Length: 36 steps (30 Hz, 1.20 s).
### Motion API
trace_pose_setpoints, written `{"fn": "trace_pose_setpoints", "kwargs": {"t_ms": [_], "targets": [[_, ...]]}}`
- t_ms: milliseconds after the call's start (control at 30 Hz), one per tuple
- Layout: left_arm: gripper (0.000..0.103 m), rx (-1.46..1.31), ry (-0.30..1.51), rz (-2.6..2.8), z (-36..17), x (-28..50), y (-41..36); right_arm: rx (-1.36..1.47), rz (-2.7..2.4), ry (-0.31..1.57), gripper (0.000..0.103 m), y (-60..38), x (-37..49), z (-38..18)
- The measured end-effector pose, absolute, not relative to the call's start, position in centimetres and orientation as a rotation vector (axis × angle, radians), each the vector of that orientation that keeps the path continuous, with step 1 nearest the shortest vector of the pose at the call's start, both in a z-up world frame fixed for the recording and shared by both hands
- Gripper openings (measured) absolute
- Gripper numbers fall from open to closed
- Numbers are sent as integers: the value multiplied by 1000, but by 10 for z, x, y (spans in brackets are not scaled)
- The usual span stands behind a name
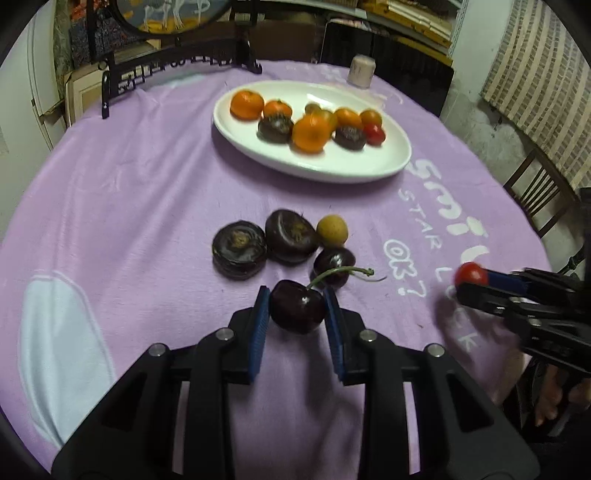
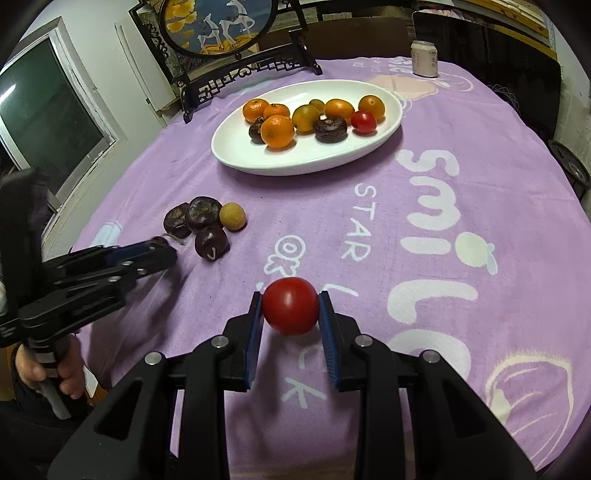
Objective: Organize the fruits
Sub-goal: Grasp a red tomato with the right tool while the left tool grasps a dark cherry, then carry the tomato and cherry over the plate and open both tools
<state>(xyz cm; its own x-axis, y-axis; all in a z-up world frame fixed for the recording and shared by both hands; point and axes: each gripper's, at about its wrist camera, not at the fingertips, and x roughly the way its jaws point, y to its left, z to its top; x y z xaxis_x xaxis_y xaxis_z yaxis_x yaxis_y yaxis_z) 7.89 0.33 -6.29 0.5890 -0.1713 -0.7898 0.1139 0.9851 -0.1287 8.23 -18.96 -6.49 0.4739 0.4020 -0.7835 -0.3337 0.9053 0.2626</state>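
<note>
My left gripper (image 1: pixel 297 308) is shut on a dark cherry (image 1: pixel 297 312) with a green stem, just above the purple cloth. My right gripper (image 2: pixel 291 312) is shut on a red cherry tomato (image 2: pixel 291 306), also held above the cloth; it shows at the right of the left wrist view (image 1: pixel 471 275). The left gripper shows at the left of the right wrist view (image 2: pixel 162 247). A white oval plate (image 2: pixel 258 158) holds several oranges, kumquats, dark fruits and a red tomato. On the cloth lie two dark flat fruits (image 1: pixel 239 249), a yellow-brown round fruit (image 1: pixel 331 230) and another cherry (image 1: pixel 333 264).
A pale can (image 2: pixel 424 59) stands at the table's far edge. A dark carved stand with a round deer picture (image 2: pixel 218 26) stands behind the plate. A wooden chair (image 1: pixel 535 192) is at the table's right side.
</note>
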Motion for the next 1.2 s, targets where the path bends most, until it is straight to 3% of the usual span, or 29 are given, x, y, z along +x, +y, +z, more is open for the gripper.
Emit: {"fn": "trace_pose_setpoints", "kwargs": {"t_ms": [333, 667, 867, 1100, 1133, 1200], "targets": [[29, -80, 879, -180, -28, 100, 14, 43, 461, 962, 30, -177, 106, -54], [30, -90, 864, -80, 1, 234, 15, -1, 425, 840, 30, -166, 206, -4], [30, -111, 904, -85, -8, 296, 2, -6, 365, 891, 30, -158, 273, -32], [30, -115, 909, -119, -19, 304, 1, 2, 372, 894, 30, -160, 277, -42], [31, -113, 903, -118, -19, 303, 1, -1, 371, 875, 39, -159, 276, -40], [55, -118, 885, -111, -16, 300, 4, -16, 331, 832, 58, -160, 271, -37]]}}
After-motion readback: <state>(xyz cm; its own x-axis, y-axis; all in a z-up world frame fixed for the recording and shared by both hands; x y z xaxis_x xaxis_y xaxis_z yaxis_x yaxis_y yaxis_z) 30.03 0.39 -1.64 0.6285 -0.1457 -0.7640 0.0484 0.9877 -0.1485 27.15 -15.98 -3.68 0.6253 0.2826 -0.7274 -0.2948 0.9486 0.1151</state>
